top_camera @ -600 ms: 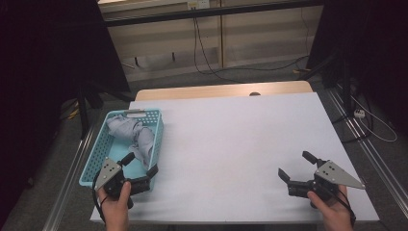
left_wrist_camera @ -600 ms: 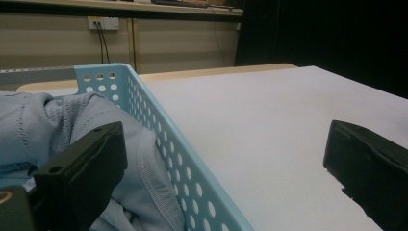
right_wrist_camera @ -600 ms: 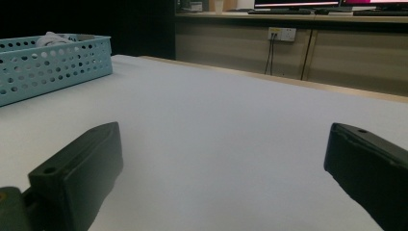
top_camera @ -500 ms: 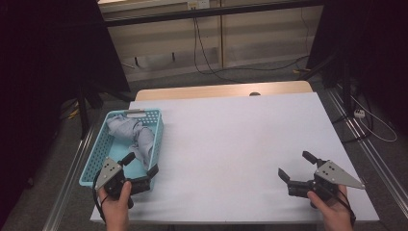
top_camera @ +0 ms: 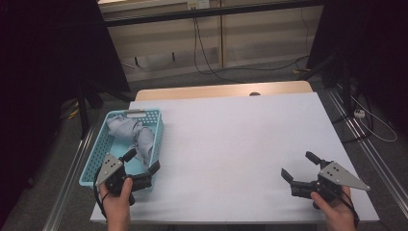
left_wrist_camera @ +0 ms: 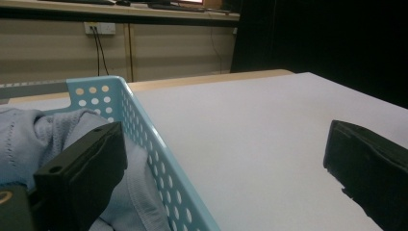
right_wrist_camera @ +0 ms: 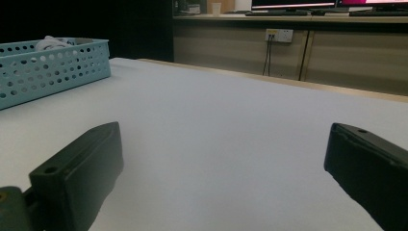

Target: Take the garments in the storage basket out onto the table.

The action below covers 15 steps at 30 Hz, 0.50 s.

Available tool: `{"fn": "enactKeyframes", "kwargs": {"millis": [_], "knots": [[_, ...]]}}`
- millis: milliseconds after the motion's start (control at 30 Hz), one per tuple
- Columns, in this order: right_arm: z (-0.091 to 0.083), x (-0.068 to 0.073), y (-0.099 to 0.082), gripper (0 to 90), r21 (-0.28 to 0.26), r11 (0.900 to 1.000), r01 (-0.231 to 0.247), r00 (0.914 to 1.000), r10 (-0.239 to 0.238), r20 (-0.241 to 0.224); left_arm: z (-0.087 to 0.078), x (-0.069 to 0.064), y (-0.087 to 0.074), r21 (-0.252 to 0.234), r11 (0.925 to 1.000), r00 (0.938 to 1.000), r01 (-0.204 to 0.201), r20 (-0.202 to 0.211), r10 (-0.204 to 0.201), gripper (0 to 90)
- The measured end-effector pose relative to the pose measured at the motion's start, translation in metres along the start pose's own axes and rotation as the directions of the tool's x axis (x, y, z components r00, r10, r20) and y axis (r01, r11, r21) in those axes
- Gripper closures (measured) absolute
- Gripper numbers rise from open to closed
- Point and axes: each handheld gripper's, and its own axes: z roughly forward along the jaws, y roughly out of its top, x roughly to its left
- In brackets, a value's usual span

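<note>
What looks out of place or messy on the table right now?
Little stands out. The grey cloth lies bunched in the blue basket, one fold draped over its right wall. The left gripper straddles that wall, jaws open, gripping nothing. The right gripper hangs open over the white table.

I see a white table (top_camera: 231, 144) with a bare wooden strip (top_camera: 216, 91) along its far edge. One thing rests directly on it: a light-blue perforated plastic basket (top_camera: 156, 126), at the table's left edge, just ahead of my left gripper (top_camera: 142, 162), whose spread jaws straddle the basket's near right wall. The white surface runs unbroken from there to my right gripper (top_camera: 298, 166), well apart from the basket.
</note>
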Motion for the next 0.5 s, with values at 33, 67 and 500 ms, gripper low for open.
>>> {"fn": "enactKeyframes", "kwargs": {"millis": [33,67,500], "knots": [[0.001,0.0,0.0,0.0,0.002,1.0,0.001,1.0,-0.001,-0.002,-0.001,0.0,0.003,-0.005,1.0,1.0,0.007,-0.002,-0.007,1.7],[0.001,0.001,0.0,0.0,0.003,1.0,0.004,1.0,-0.004,-0.004,-0.001,0.001,0.004,-0.007,1.0,1.0,0.007,0.0,-0.007,1.7],[0.002,0.002,-0.001,0.0,0.009,0.9999,0.006,0.9998,-0.006,-0.019,0.002,0.009,0.039,-0.026,0.9996,0.9997,0.009,-0.021,-0.01,1.6]]}}
